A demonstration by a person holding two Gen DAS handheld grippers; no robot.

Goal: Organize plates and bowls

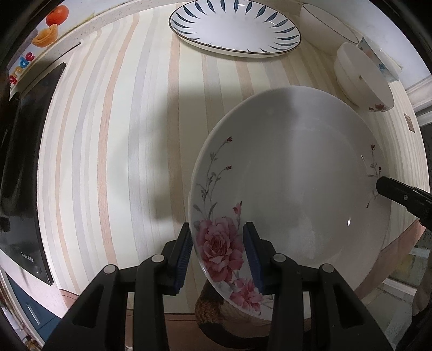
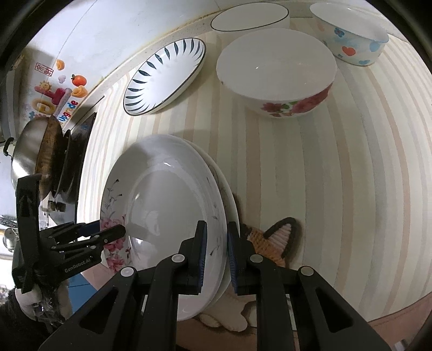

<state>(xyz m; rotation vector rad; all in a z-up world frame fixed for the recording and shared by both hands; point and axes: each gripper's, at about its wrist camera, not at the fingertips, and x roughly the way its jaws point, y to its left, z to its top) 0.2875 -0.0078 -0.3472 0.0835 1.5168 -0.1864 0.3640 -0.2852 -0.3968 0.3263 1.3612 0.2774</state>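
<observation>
Two grippers hold one rose plate (image 1: 297,183) from opposite sides. The left gripper (image 1: 218,253) has its blue pads (image 1: 183,256) on either side of the plate's rim, just at the big pink rose, and they pinch the rim. In the right wrist view the right gripper (image 2: 217,256) pinches the opposite rim of the same plate (image 2: 167,216) between its pads (image 2: 202,259), beside a thin grey twig pattern.

This plate is tilted and lies over a second plate (image 2: 229,199), of which only a narrow edge shows behind it. Both are near the front edge of the striped countertop (image 1: 108,151), above a knitted fox coaster (image 2: 278,240) that peeks out at the right side of the plates.

Toward the back edge of the countertop lies an oval plate with blue leaf marks (image 1: 235,25). Right of it stands a white bowl with red flowers (image 2: 278,73), and behind that a plain white bowl with a dark rim (image 2: 251,17) and a bowl with hearts and blue flowers (image 2: 351,35), close together. At the left edge of the countertop a metal wok (image 2: 35,156) sits on a black stove (image 1: 24,172).
</observation>
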